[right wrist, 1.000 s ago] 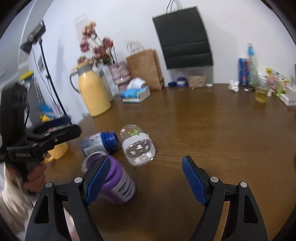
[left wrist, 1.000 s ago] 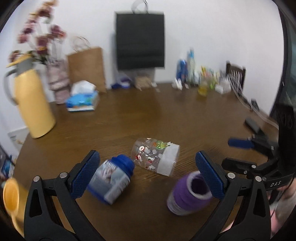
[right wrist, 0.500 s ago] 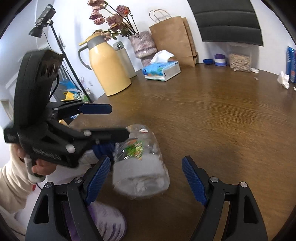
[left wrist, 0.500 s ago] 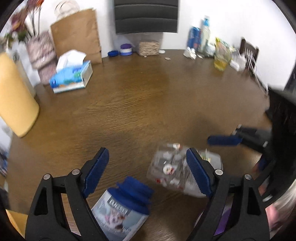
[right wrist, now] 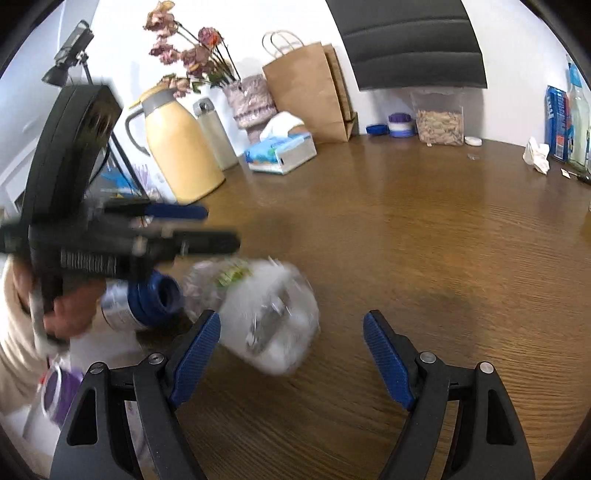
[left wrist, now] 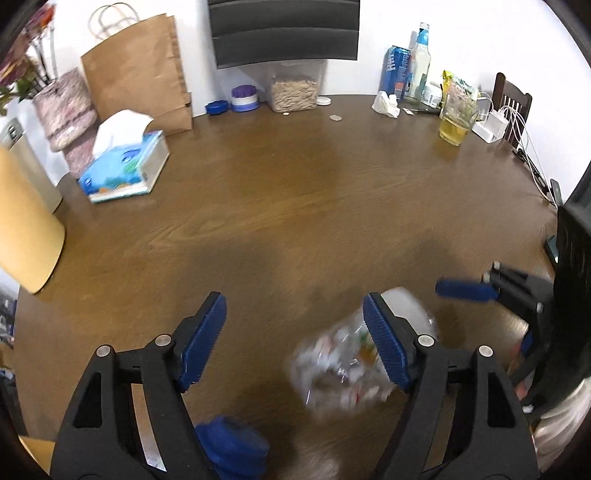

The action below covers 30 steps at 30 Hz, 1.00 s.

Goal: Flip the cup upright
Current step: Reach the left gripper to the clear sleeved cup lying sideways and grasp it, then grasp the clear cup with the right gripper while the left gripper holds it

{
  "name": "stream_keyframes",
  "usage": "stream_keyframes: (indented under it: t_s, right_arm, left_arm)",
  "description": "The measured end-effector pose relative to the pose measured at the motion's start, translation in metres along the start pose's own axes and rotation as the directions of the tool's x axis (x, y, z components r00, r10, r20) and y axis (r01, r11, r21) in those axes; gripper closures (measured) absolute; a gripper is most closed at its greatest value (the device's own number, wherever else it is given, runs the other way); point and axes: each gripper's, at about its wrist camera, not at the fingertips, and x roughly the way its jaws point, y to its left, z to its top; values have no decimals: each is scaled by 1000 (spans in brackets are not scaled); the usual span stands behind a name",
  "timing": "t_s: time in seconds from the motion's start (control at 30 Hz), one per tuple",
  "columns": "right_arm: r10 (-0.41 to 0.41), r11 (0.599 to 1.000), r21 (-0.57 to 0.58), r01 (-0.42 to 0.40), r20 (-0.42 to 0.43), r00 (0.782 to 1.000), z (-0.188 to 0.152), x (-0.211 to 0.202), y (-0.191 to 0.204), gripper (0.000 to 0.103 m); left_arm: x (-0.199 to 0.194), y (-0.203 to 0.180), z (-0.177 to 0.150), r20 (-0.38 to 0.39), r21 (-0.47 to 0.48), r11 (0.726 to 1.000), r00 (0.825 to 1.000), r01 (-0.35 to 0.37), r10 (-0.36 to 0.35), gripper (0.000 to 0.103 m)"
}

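Both claws gape wide w/ nothing gripped: left claw (left wrist: 295, 343) over the table (left wrist: 295, 206), its right finger in front of the blurred clear cup (left wrist: 354, 365) lying on its side, right claw (right wrist: 291, 354) just right of the cup beside a blue-capped bottle (right wrist: 147, 302).

1. We see even, bright indoor light on the white wall (left wrist: 424, 14) in both views.
2. The table (left wrist: 295, 192) carries dull sheen and soft dark shadows.
3. Motion blur smears the clear cup (right wrist: 266, 317) and the left gripper (right wrist: 207, 225).
4. Fisheye bending curves every edge, with black corners.
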Motion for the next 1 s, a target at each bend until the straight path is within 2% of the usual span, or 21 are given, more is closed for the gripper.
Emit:
stream_keyframes:
  t_s: [0.1, 0.17, 0.27, 0.33, 0.37, 0.4, 0.47, 0.57, 0.63, 0.7, 0.73, 0.8, 0.9, 1.0]
  right_arm:
    - [-39, 999, 6, 39, 9, 999, 0, -2, -7, 19]
    - [-67, 998, 20, 67, 23, 997, 1, -3, -9, 19]
    - [-65, 997, 34, 63, 48, 997, -1, -8, -11, 19]
    - [-66, 997, 41, 63, 70, 995, -2, -12, -13, 19]
    - [-66, 997, 54, 62, 80, 995, -1, -14, -16, 19]
    - [-71, 996, 65, 66, 84, 994, -1, -14, -18, 19]
    - [-113, 988, 118, 102, 89, 990, 0, -15, -28, 19]
    - [-213, 965, 178, 193, 101, 972, -1, -25, -41, 19]
    - [-206, 961, 215, 174, 135, 969, -4, -35, -48, 19]
    - [-208, 957, 235, 172, 142, 968, -7, -38, -51, 19]
    - [-216, 954, 241, 178, 138, 967, -8, -38, -53, 19]
    - [-208, 946, 277, 167, 126, 970, -10, -38, -60, 19]
    - [-228, 939, 293, 179, 142, 963, -11, -41, -65, 19]
    - [-172, 939, 330, 97, 207, 963, -8, -55, -67, 19]
  left_arm:
    - [14, -12, 15, -24, 8, 1000, 999, 21, -21, 30]
    - [25, -16, 20, -46, -8, 1000, 999, 1, -2, 30]
    - [21, -8, 19, -38, -22, 998, 998, 52, -53, 30]
    - [9, -5, 16, -13, 28, 996, 996, 86, -86, 27]
    - [3, -6, 13, -12, 81, 992, 995, 100, -100, 17]
    - [-3, -9, 8, -18, 149, 980, 992, 130, -128, 9]
    - [-12, -20, -4, -30, 268, 949, 986, 166, -164, 8]
    - [1, -42, -18, -56, 374, 919, 992, 122, -109, 4]
    - [21, -54, -25, -112, 422, 901, 992, 96, -53, 7]
    - [33, -62, -27, -150, 435, 895, 988, 94, -32, 39]
    - [41, -64, -26, -163, 427, 901, 987, 83, -14, 41]
    - [42, -67, -23, -145, 422, 904, 989, 67, -6, 44]
    - [38, -69, -13, -122, 397, 917, 992, 43, 7, 44]
    - [14, -72, 3, -53, 348, 937, 999, 12, 7, 44]
